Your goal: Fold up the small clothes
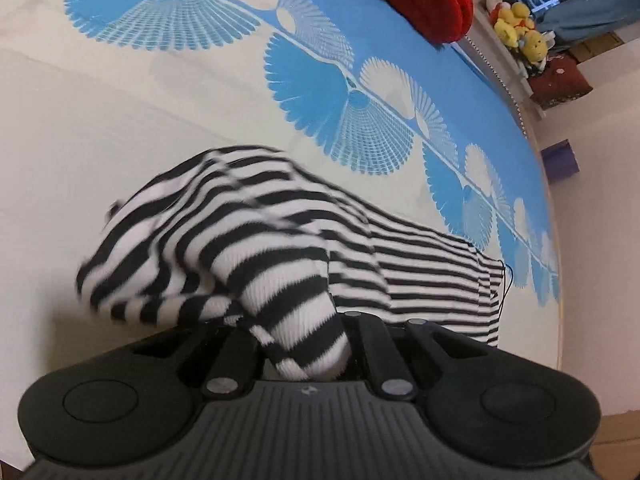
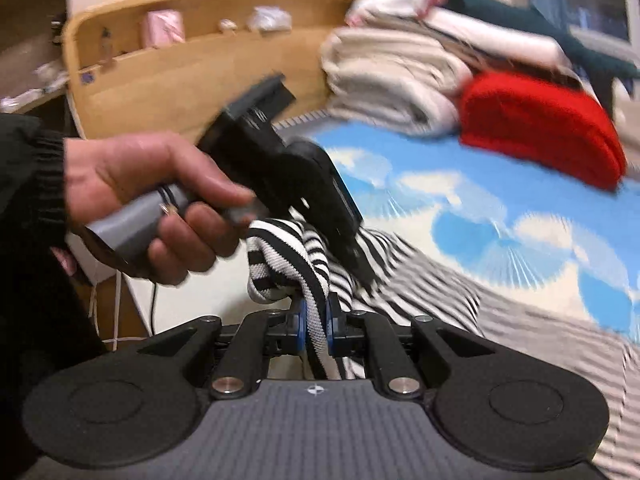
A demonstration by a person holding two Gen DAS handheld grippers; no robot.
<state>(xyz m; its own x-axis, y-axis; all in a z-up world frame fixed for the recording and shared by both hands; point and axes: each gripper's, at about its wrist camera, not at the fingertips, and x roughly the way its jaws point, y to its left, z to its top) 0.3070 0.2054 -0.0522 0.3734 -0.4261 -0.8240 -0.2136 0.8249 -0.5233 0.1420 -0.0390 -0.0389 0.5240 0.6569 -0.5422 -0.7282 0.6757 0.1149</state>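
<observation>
Left hand (image 2: 160,204) is wrapped around the grey handle of the left gripper (image 2: 352,256), which tilts down from upper left onto the striped garment (image 1: 280,236); its jaws are clamped on a bunched fold of the cloth. Right gripper (image 2: 316,324) is closed narrowly on a rolled edge of the same garment, blue pads (image 2: 298,326) pressing either side. Garment lies on the blue-and-white patterned sheet (image 1: 400,64), near its edge, long axis running from the grippers toward the right.

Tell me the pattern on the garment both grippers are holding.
Black and white horizontal stripes on the knit garment, clearest in the left wrist view.
</observation>
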